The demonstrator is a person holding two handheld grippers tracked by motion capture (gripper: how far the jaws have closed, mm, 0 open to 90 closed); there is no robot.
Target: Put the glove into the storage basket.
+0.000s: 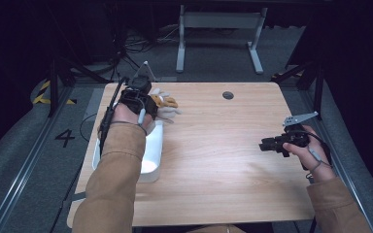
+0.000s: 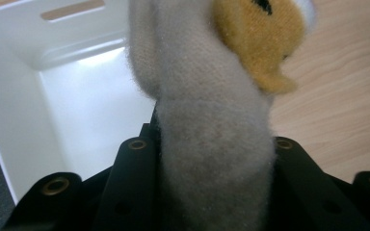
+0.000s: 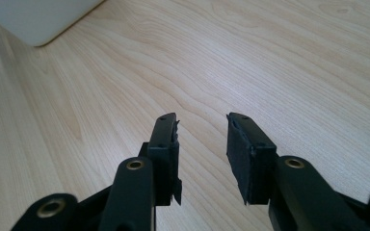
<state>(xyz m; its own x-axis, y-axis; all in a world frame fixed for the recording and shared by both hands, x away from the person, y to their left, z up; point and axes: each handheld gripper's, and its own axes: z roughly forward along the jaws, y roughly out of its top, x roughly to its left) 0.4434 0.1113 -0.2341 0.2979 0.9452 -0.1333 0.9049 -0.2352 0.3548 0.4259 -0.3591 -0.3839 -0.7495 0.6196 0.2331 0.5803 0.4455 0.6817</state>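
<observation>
**Plush toy held over the bin's far end**

You've got the left gripper (image 1: 156,104) clamped on the plush toy (image 1: 165,103), grey-white with a yellow face. In the left gripper view the toy's (image 2: 212,144) body fills the gap between the jaws, both pressed into the fur, so it's squeezed narrow and hangs from the grip rather than sitting on wood. A mid-body pinch like that keeps a floppy thing from swinging.

Toy sits at about 10 o'clock on the table (image 1: 223,160), just past the far end of the white bin (image 1: 153,160). The bin's (image 2: 53,96) hollow shows beneath and beside the toy and looks empty, so the likely point of this hold is a drop into it, or a lift out; can't tell which.

Your right gripper (image 1: 264,144) is parked at 3 o'clock, well apart from toy and bin, pointing toward 9. Its jaws stand apart with only bare table (image 3: 270,62) between them, nothing held. Probably kept aside so it doesn't crowd the left arm.
</observation>
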